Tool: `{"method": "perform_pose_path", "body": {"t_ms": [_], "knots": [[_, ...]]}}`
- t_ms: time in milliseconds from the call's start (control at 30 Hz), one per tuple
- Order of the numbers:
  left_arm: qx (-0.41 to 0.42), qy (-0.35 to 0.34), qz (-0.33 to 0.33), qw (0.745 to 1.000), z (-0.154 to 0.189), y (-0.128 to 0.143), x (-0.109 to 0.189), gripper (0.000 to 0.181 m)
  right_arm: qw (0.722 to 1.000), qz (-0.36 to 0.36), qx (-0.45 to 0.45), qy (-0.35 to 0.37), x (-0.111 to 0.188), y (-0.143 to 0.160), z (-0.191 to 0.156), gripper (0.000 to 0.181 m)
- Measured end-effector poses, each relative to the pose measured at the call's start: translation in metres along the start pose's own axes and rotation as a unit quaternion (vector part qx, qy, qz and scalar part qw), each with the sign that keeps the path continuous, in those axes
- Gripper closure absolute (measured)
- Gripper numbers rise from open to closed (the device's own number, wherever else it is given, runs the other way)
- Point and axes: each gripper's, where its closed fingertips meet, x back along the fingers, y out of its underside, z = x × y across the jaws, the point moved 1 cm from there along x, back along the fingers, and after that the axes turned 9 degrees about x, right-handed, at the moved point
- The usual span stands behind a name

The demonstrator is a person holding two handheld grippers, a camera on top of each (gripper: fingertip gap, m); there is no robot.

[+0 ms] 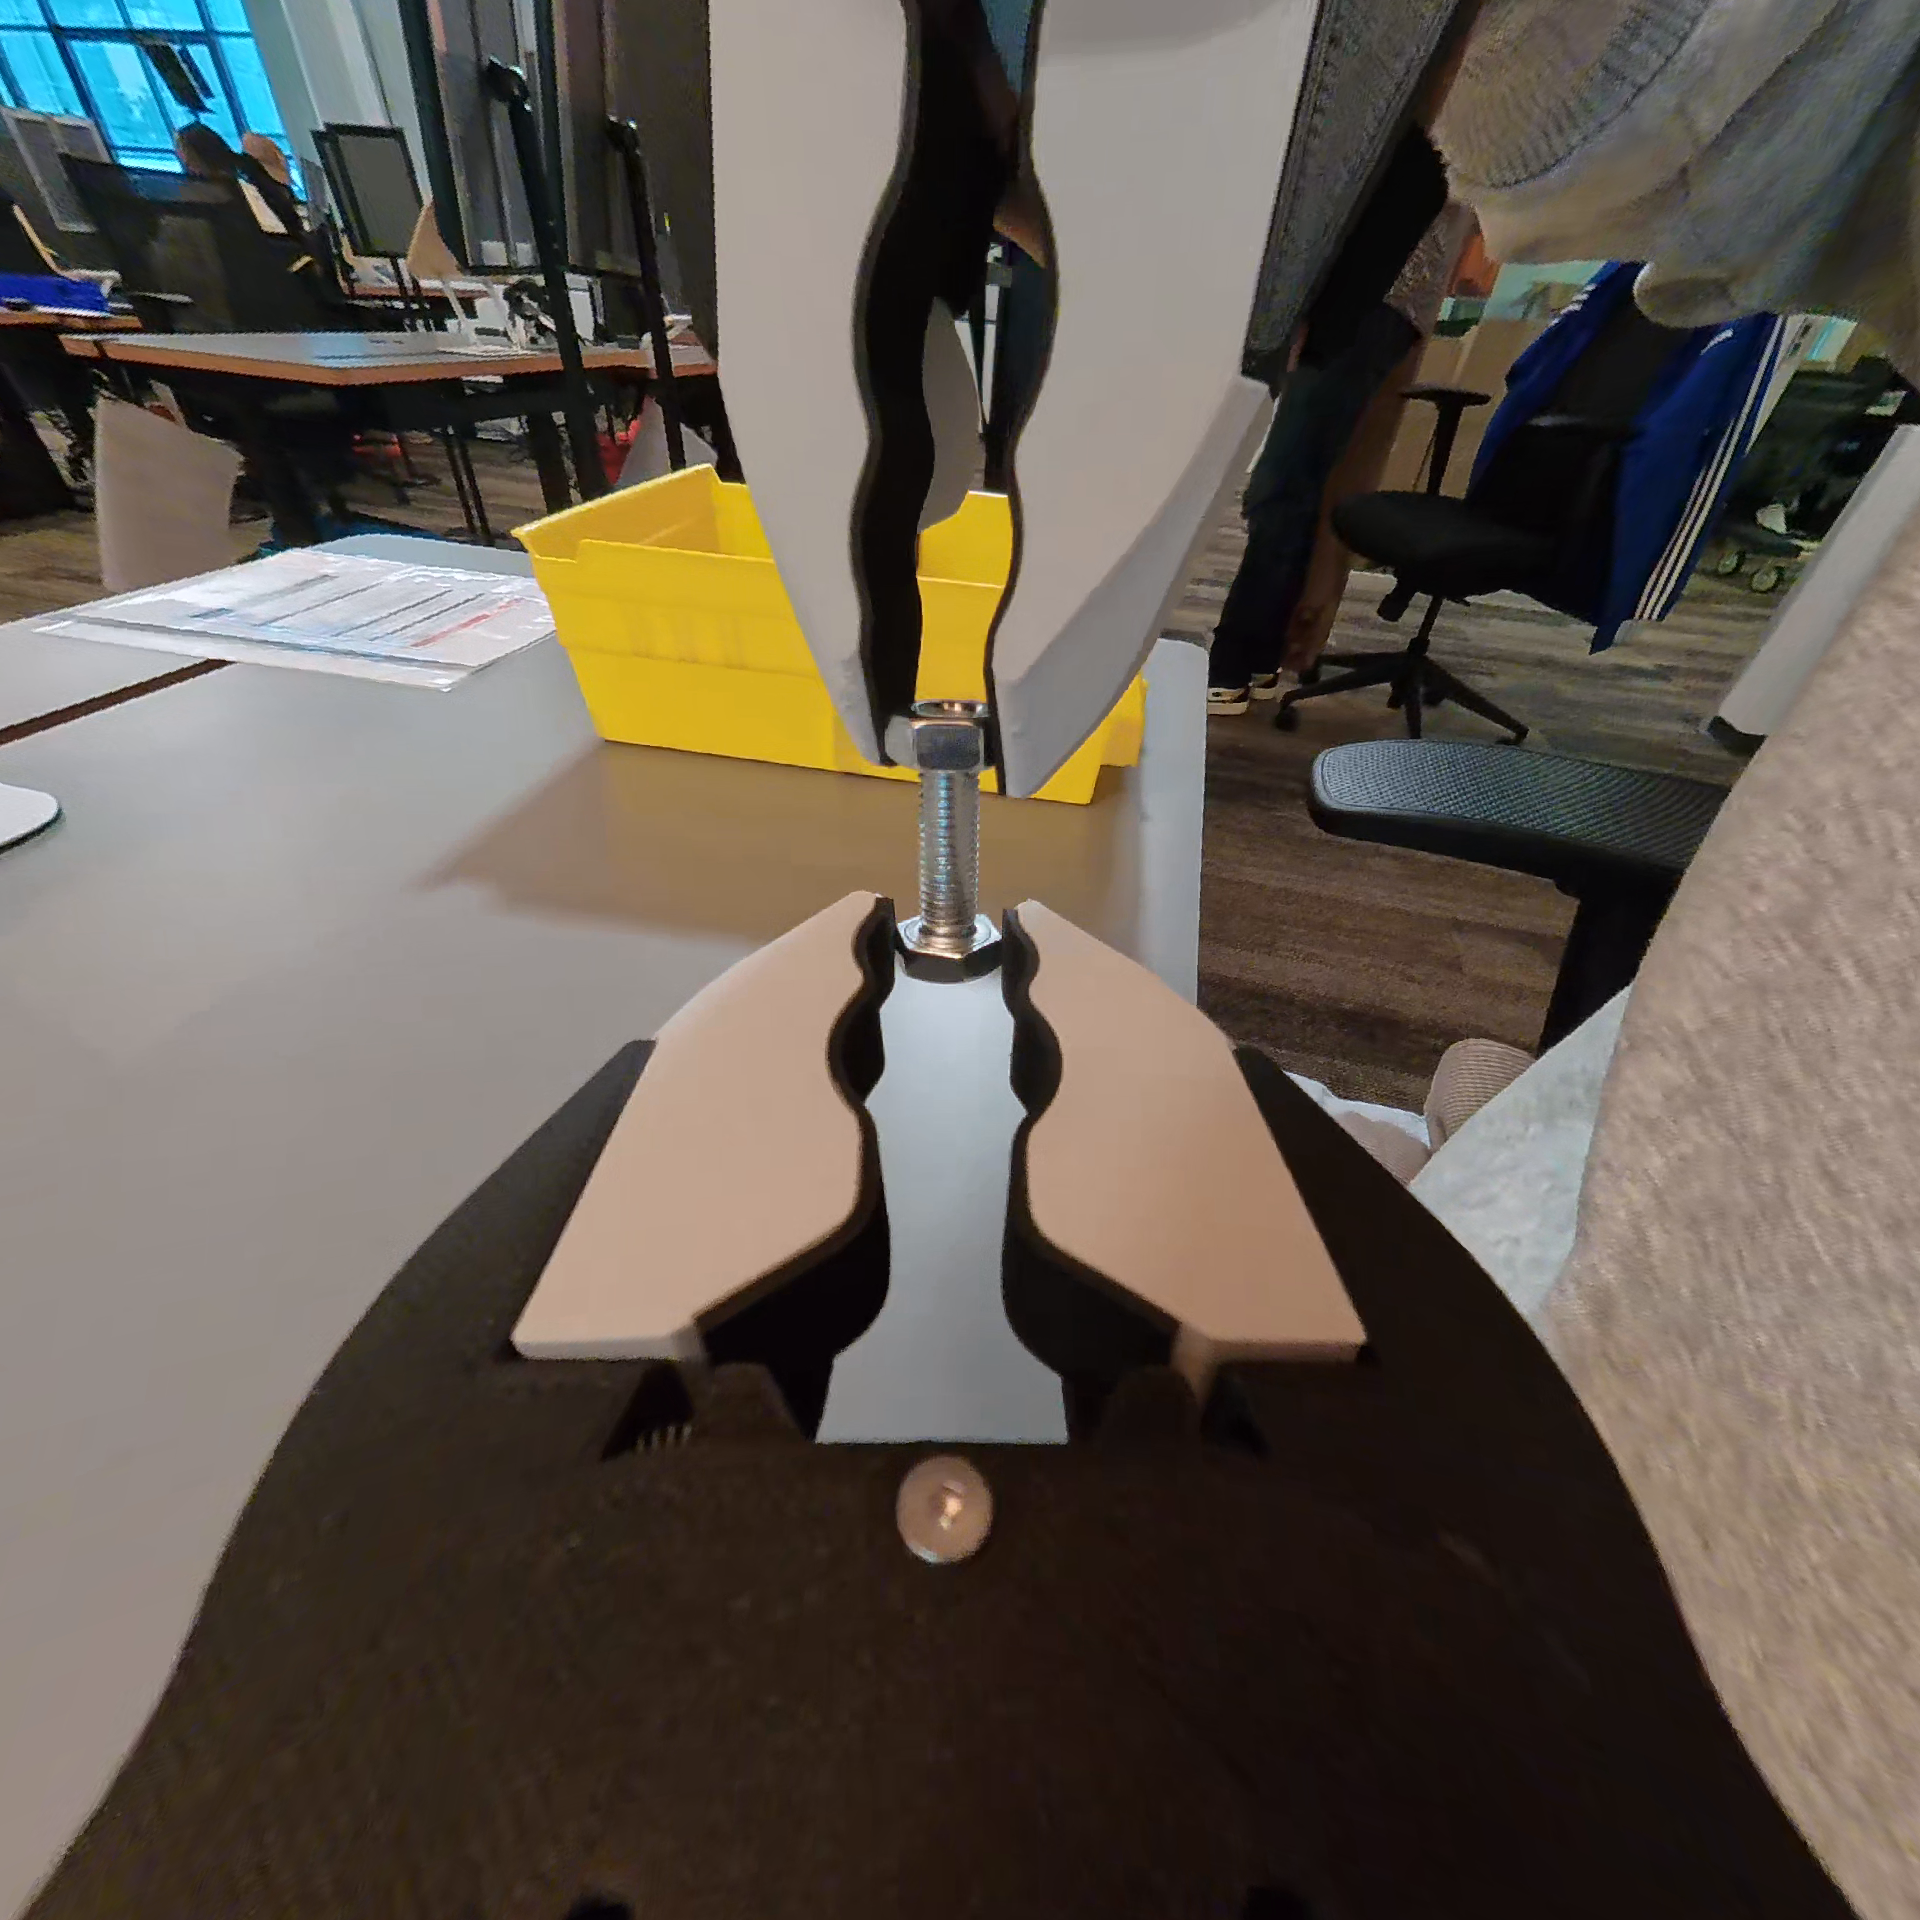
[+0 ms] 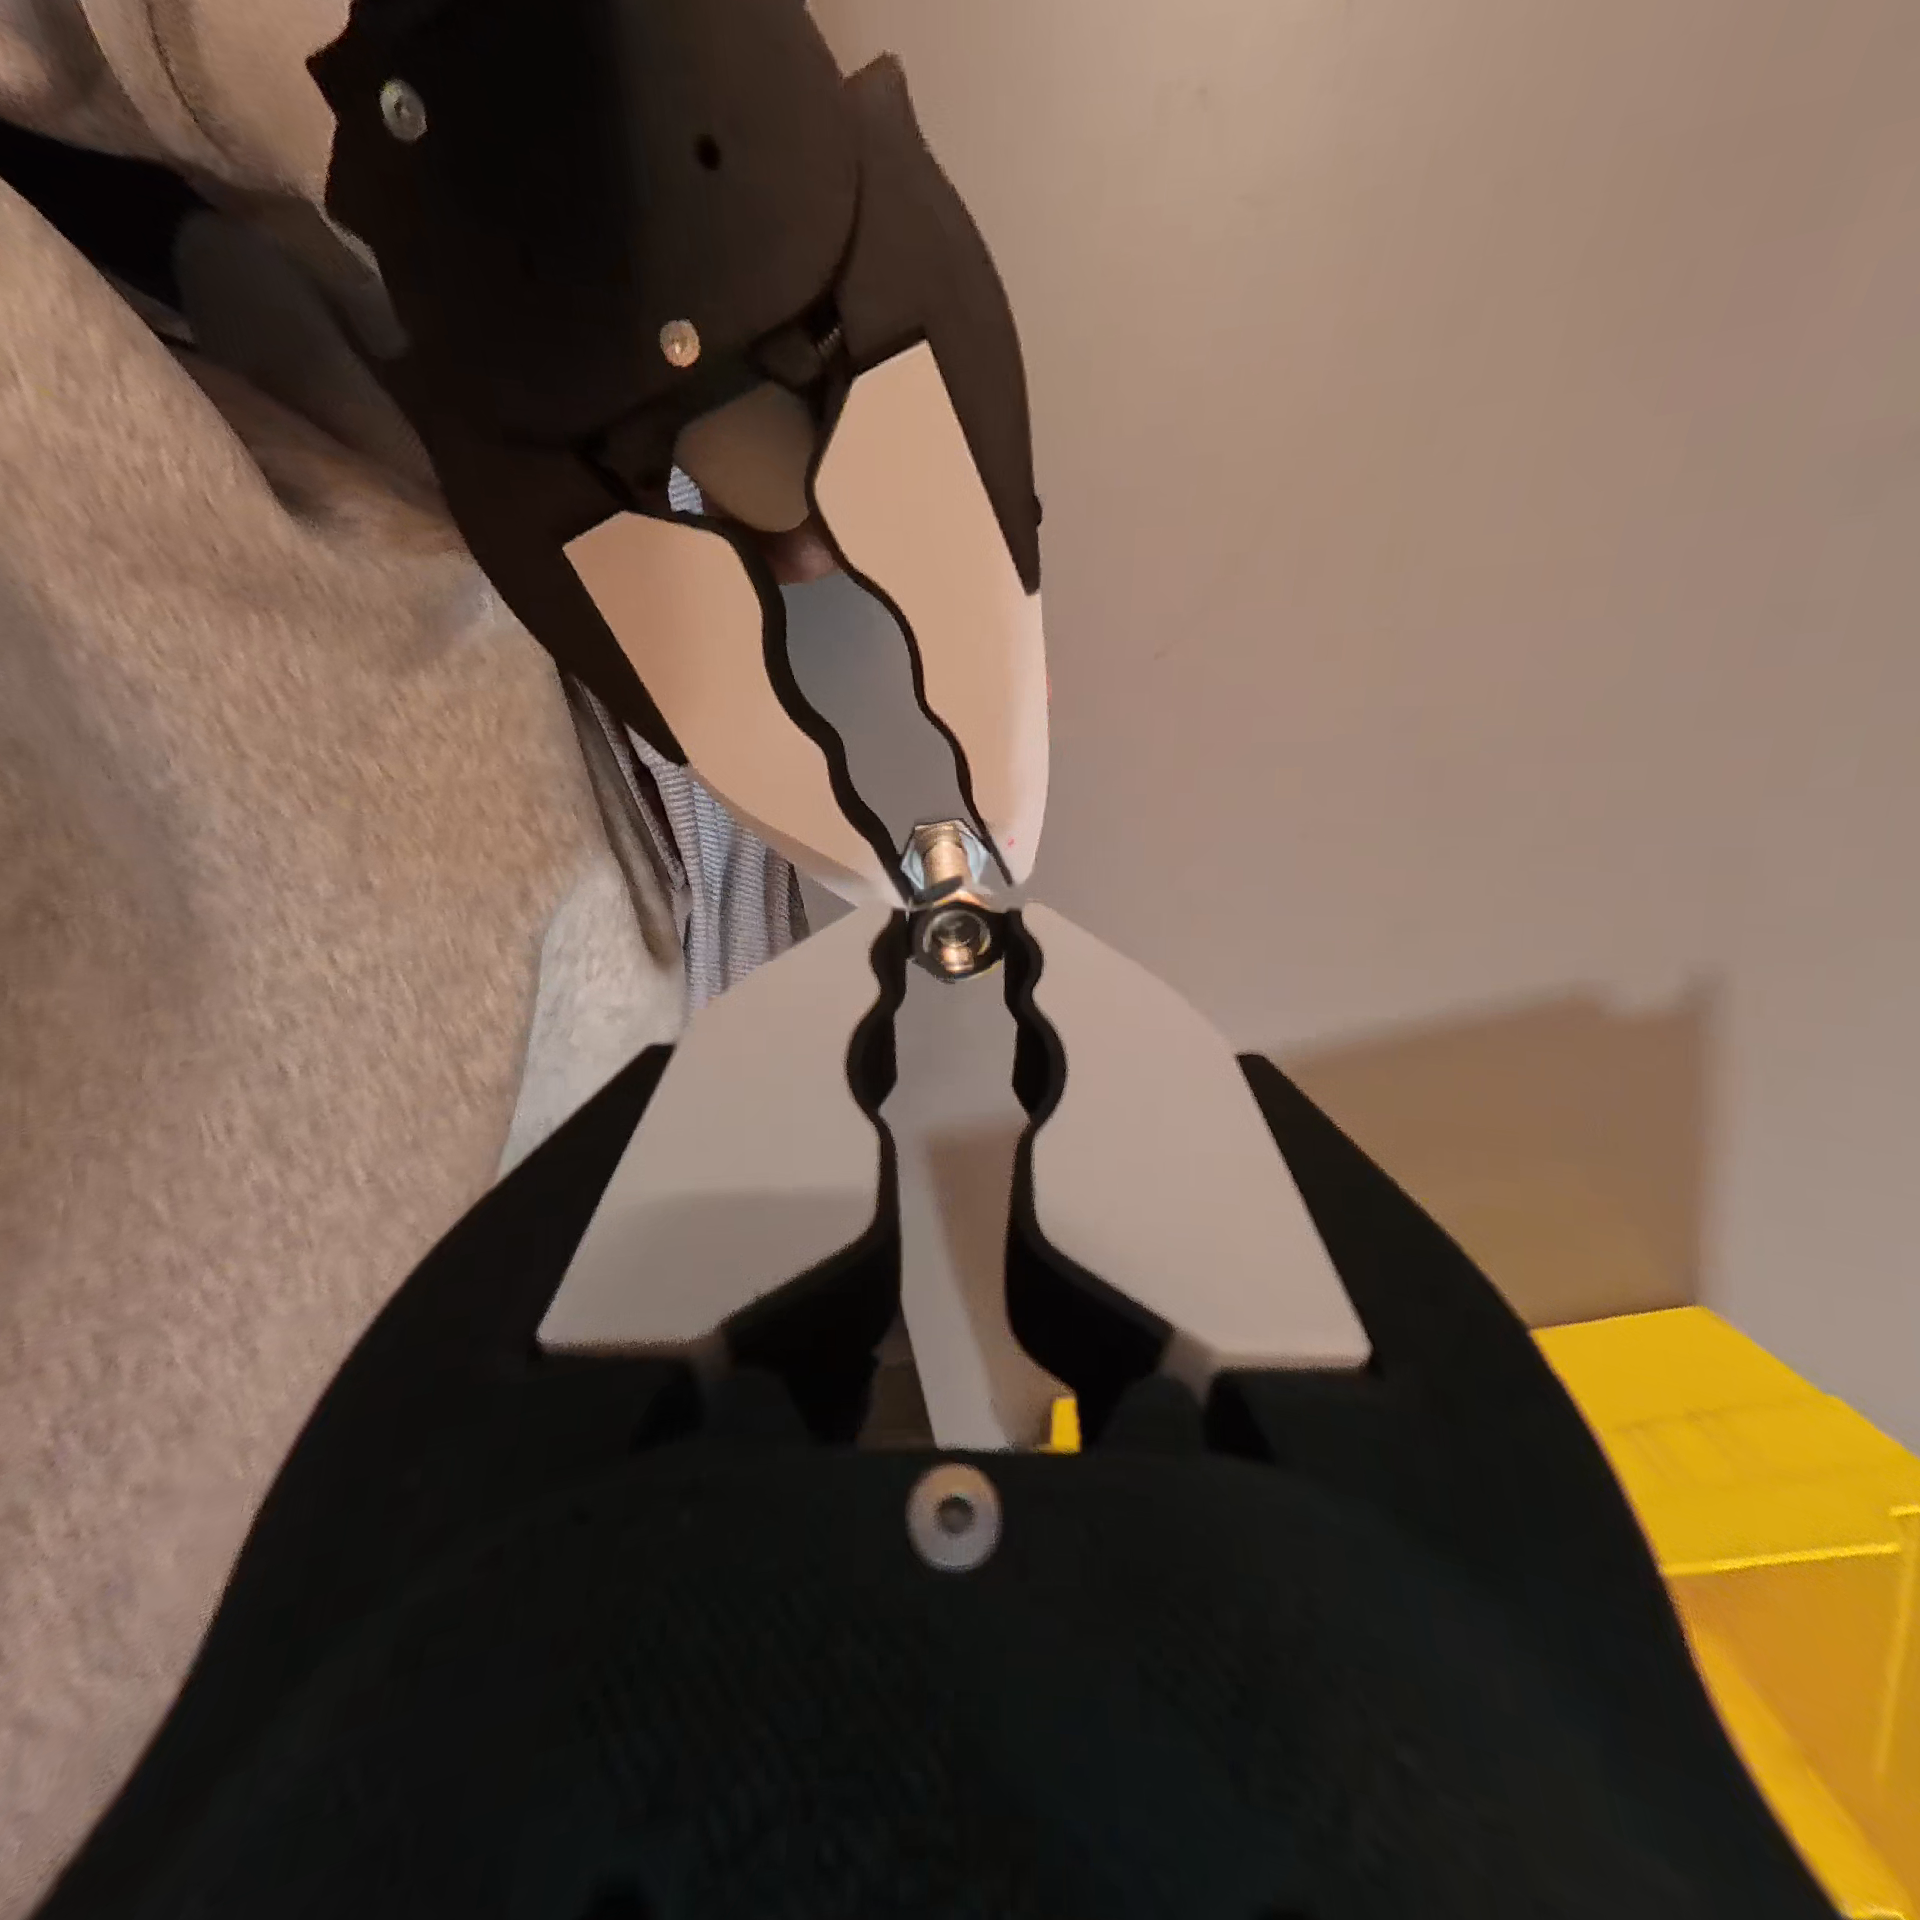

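Steel bolt [image 1: 943, 831] hangs above the grey tabletop [image 1: 312, 935], head clamped in the right tool [image 1: 943, 740] and nut [image 1: 948, 951] clamped in the left tool [image 1: 948, 935], so slight misalignment could jam the threads or slip it free.

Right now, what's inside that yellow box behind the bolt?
The yellow box sits on the grey table, behind the bolt. A divider wall shows inside; the far claw and the box's walls hide the bottom.
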Motion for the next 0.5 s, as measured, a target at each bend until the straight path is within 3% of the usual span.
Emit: {"method": "perform_pose_path", "body": {"t_ms": [33,233,500], "knots": [[0.002,0.003,-0.003,1.0,0.0,0.001,0.0,0.161,1.0,-0.006,0.01,0.0,-0.001,0.001,-0.001,0.163],[0.014,0.032,-0.016,0.999,0.008,0.004,-0.002,0.162,0.988,-0.023,0.151,0.02,-0.002,0.0,-0.008,0.163],[0.032,0.063,-0.022,0.997,0.014,0.007,-0.002,0.162,0.942,0.011,0.334,0.034,0.003,-0.005,-0.016,0.163]]}}
